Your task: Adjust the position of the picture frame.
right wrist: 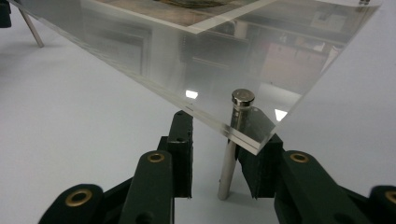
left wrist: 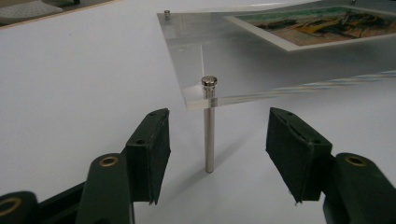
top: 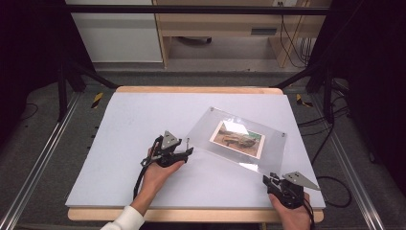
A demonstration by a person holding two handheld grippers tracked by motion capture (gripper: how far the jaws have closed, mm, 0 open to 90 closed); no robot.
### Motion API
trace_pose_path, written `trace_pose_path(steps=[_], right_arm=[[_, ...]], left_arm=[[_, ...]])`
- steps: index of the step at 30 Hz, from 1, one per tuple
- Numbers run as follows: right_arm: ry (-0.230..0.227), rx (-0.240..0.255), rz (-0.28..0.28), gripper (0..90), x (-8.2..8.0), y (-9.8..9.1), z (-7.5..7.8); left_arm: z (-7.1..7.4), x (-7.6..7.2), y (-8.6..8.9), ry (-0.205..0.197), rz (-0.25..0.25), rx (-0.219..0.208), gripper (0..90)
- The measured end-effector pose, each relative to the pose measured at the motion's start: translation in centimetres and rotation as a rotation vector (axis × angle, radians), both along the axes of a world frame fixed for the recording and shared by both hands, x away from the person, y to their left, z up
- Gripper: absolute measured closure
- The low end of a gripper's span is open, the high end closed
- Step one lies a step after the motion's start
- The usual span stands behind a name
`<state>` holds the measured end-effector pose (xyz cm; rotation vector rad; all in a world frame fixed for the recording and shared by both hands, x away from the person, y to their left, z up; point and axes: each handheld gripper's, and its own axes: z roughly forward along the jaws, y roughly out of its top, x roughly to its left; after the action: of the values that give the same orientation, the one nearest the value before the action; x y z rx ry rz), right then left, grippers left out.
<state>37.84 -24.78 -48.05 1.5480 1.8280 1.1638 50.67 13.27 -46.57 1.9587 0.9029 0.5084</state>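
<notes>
The frame lies on the table, right of its middle, raised on pins at its corners. A photo sits in the frame's middle. The left gripper is just off the frame's near-left corner, that corner's pin between its jaws. The right gripper is at the frame's near-right corner, astride that pin.

Bright overhead light, glare on acrylic panel, dark, soft bkgd.
</notes>
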Motion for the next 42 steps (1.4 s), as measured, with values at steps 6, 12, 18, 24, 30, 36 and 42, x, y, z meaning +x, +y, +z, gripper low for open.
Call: trace_pose_path(steps=[6,12,18,24,30,36,42], right_arm=[[-0.003,0.011,-0.001,71.6,0.0,-0.1,0.0],[-0.001,0.026,-0.008,74.0,0.0,-0.2,0.0],[-0.005,0.033,-0.012,74.8,0.0,-0.4,0.0],[-0.006,0.032,-0.012,75.0,0.0,-0.4,0.0],[-0.012,0.034,-0.015,75.1,-0.1,-0.4,0.0],[-0.011,0.039,-0.022,75.0,-0.1,-0.4,0.1],[-0.012,0.042,-0.020,74.2,-0.1,-0.5,0.1]], left_arm=[[-0.3,0.3,-0.5,0.006,-0.006,-0.001,43.5],[-0.6,1.1,-1.2,0.012,0.013,-0.017,47.4],[-0.9,1.8,-1.4,0.017,0.025,-0.036,54.5],[-1.2,2.2,-1.4,0.028,0.026,-0.062,64.7],[-1.3,2.0,-1.7,0.005,0.016,-0.049,72.7],[-1.3,2.0,-1.5,0.006,0.042,-0.063,81.0],[-1.3,2.1,-1.4,0.013,0.046,-0.080,83.4]])
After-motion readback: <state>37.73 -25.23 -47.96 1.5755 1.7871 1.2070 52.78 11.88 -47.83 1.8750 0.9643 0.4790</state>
